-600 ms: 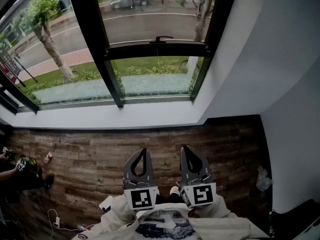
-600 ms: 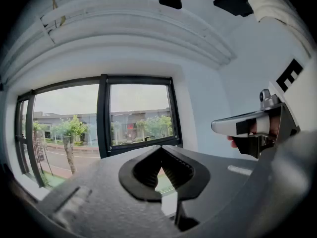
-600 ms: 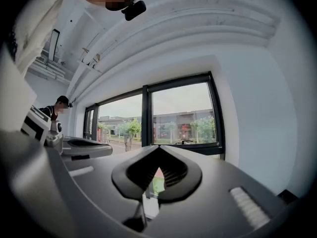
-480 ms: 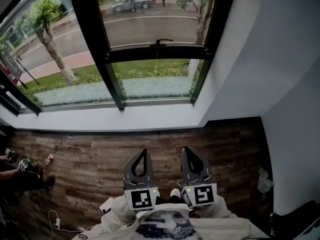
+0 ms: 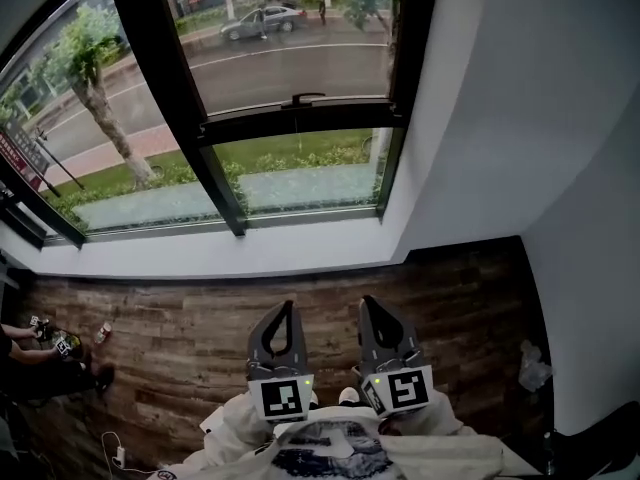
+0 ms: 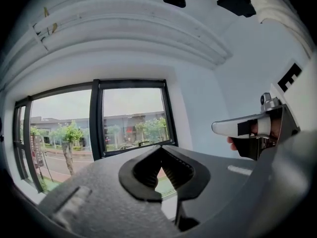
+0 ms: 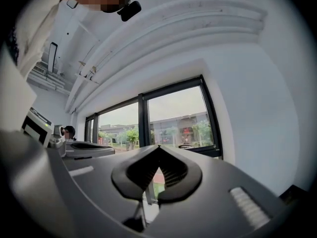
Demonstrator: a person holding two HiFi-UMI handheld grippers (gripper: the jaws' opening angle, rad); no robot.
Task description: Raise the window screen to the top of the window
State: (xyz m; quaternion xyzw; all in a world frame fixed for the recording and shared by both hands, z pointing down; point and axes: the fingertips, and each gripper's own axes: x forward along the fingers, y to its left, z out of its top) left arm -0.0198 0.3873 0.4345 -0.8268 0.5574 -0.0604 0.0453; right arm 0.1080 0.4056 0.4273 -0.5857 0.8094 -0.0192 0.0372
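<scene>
Standing well back from the window (image 5: 290, 163), which fills the top of the head view, with a strip of wood floor (image 5: 180, 313) and the white sill (image 5: 250, 253) in between. Both tools sit low in the frame, right by the body, pointing level at the glass.

The left hand-held gripper (image 5: 284, 313) is fully closed with nothing in it, and its own view shows just daylight in the gap behind the tips. Same goes for the right hand-held gripper (image 5: 375, 308): closed and empty.

The dark screen bar (image 5: 300, 120) with its little handle (image 5: 303, 98) crosses the right pane about halfway up, upper middle of the frame. I can't make out the mesh, too fine.

My read is that this is just a carry pose. The jaws are closed because there's nothing in reach to grab, and both are aimed forward ready for the walk-up. The bar isn't at the top, so the raise isn't done yet. That handle looks like the obvious place to hook or pinch.
</scene>
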